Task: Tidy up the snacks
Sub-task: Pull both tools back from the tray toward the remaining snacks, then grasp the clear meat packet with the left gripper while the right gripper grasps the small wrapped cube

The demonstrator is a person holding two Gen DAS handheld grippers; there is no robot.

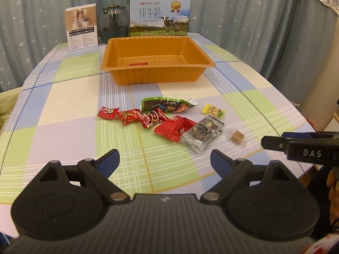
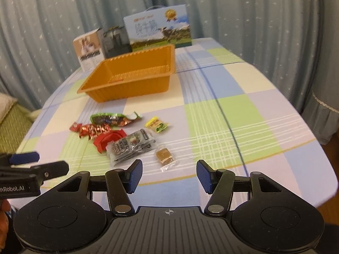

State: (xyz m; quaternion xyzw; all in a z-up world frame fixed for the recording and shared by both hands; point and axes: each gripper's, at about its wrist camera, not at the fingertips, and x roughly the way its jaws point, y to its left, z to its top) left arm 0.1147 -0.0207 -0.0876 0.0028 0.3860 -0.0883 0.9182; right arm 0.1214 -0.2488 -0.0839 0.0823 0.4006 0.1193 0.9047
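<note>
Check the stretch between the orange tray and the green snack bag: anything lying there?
Nothing: bare checked tablecloth between the orange tray and the green snack bag. It shows in both wrist views, most clearly the left.

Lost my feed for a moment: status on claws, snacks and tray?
Left claw and right claw open, empty. Wrapped snacks loose on checked tablecloth. Orange ribbed plastic tray holds no snacks. Nothing blocking.
</note>
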